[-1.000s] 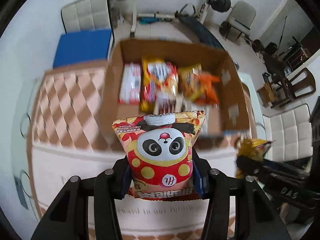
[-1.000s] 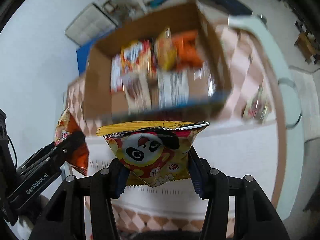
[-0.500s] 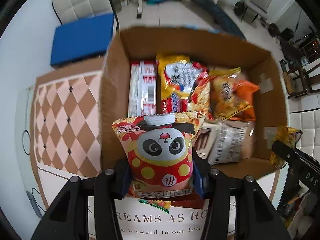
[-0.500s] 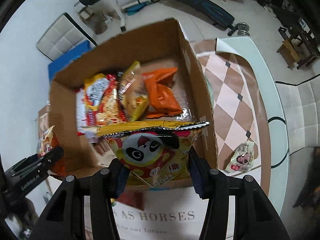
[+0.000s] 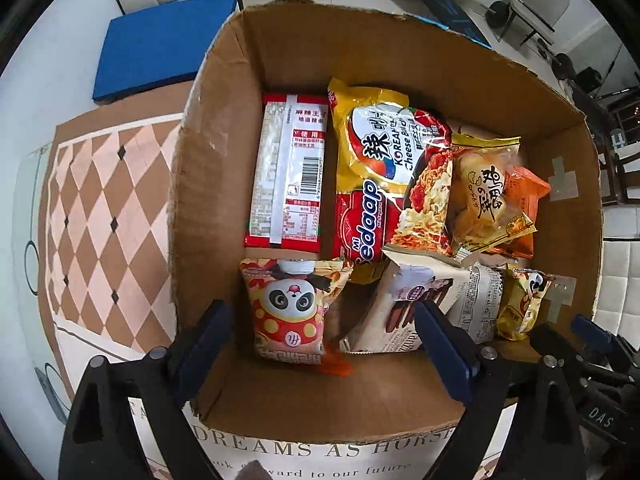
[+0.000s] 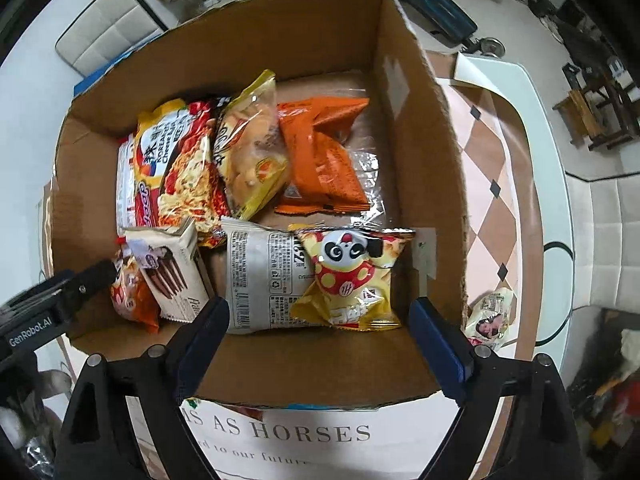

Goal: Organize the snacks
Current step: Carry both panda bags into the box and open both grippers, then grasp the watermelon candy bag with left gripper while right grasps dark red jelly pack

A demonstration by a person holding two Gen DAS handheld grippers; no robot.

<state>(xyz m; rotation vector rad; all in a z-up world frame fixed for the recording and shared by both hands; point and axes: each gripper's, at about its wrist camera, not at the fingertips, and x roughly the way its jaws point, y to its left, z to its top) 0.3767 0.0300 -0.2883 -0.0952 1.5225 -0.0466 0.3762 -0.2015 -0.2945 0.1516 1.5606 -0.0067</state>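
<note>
An open cardboard box [image 5: 208, 184] holds several snack packs. My left gripper [image 5: 320, 316] points down into its near left corner. Its jaws are opening, and the red panda bag [image 5: 290, 312] lies loose on the box floor below them, clear of both pads. My right gripper [image 6: 318, 312] hangs over the near right part of the box [image 6: 420, 152]. Its jaws are opening too. The yellow panda bag [image 6: 352, 276] rests below them against a white pack [image 6: 260, 276], touching neither pad.
Further in lie a noodle packet [image 5: 384, 184], a red-and-white packet [image 5: 292, 176], an orange bag [image 6: 324, 160] and a chocolate-stick box [image 5: 404, 308]. One small snack pack [image 6: 490, 316] lies on the checkered tablecloth [image 5: 100, 220] right of the box. A blue mat [image 5: 160, 44] sits behind.
Both grippers came forward and down over the box and opened. The red panda bag and the yellow panda bag dropped out of the jaws onto the box floor.
</note>
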